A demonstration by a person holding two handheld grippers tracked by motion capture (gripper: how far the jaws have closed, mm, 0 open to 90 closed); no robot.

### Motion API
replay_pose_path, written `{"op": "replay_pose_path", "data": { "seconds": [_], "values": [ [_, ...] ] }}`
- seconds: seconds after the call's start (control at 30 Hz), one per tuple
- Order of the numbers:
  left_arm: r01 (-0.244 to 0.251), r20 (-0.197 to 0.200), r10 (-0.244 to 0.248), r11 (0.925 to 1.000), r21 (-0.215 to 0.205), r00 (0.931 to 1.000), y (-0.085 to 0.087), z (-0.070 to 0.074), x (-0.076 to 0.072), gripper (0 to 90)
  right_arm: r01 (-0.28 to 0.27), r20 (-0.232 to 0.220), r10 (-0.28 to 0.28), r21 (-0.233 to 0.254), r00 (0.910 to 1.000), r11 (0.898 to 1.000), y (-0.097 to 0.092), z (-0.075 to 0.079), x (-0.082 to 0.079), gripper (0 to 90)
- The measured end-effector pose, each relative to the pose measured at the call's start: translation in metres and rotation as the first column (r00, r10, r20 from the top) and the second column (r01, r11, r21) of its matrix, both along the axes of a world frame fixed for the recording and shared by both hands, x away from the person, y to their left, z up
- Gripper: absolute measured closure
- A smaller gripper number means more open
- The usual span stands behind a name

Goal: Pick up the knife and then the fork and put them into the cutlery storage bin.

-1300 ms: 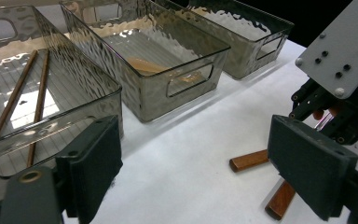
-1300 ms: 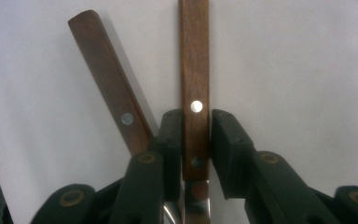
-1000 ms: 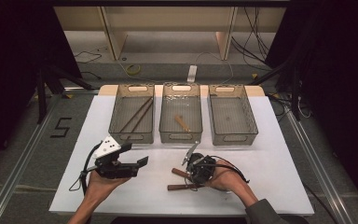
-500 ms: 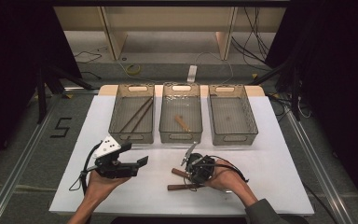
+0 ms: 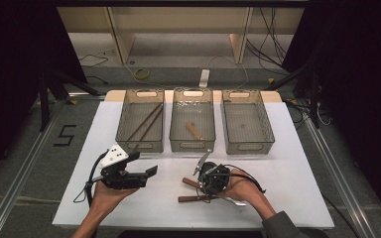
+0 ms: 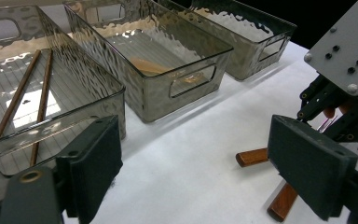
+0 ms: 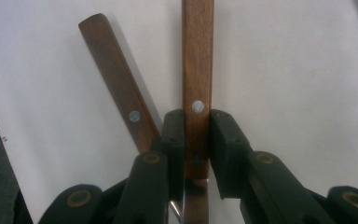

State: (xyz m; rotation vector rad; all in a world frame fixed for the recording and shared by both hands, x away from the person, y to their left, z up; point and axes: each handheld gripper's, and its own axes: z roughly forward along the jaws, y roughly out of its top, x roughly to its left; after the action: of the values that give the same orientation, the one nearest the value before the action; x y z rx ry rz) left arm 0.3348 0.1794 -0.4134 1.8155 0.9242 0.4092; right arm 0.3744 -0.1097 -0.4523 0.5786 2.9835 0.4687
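In the high view the sorting job looks to be at the pick-up step: the right gripper (image 5: 209, 181), at about five o'clock on the white table (image 5: 287, 163), is down on two wooden-handled utensils (image 5: 192, 190) lying crossed just beside each other, while the left gripper (image 5: 149, 172) hangs at seven o'clock with its jaws spread and nothing between them. At twelve o'clock stand three smoky, ribbed plastic bins; the left bin (image 5: 141, 147) holds two thin brown sticks, the middle bin (image 5: 192, 146) a short wooden piece, the right bin (image 5: 250, 147) nothing. In the left gripper view the rippled bin walls catch the light, and two rounded brown handle ends (image 6: 251, 157) lie at four o'clock. In the right gripper view the black pads pinch the straight wooden handle (image 7: 197, 84), smooth, flat, with a metal rivet; the second handle (image 7: 116, 81) slants off at eleven o'clock, touching the left jaw's side. Next, I judge, a clean lift without dragging its neighbour.
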Motion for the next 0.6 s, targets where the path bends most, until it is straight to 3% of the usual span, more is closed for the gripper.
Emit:
{"op": "replay_pose_path", "data": {
  "seconds": [0.33,0.6],
  "values": [
    [0.000,0.001,0.000,1.0000,-0.004,1.0000,0.000,0.000,0.000,17.2,0.002,0.014,-0.002,0.009,0.9999,1.000,-0.001,0.005,-0.001,77.3],
    [-0.004,-0.001,0.004,1.0000,-0.008,1.0000,0.001,0.000,0.000,17.2,0.062,0.008,-0.062,0.048,0.9980,0.997,-0.005,0.013,0.000,77.3]
  ]
}}
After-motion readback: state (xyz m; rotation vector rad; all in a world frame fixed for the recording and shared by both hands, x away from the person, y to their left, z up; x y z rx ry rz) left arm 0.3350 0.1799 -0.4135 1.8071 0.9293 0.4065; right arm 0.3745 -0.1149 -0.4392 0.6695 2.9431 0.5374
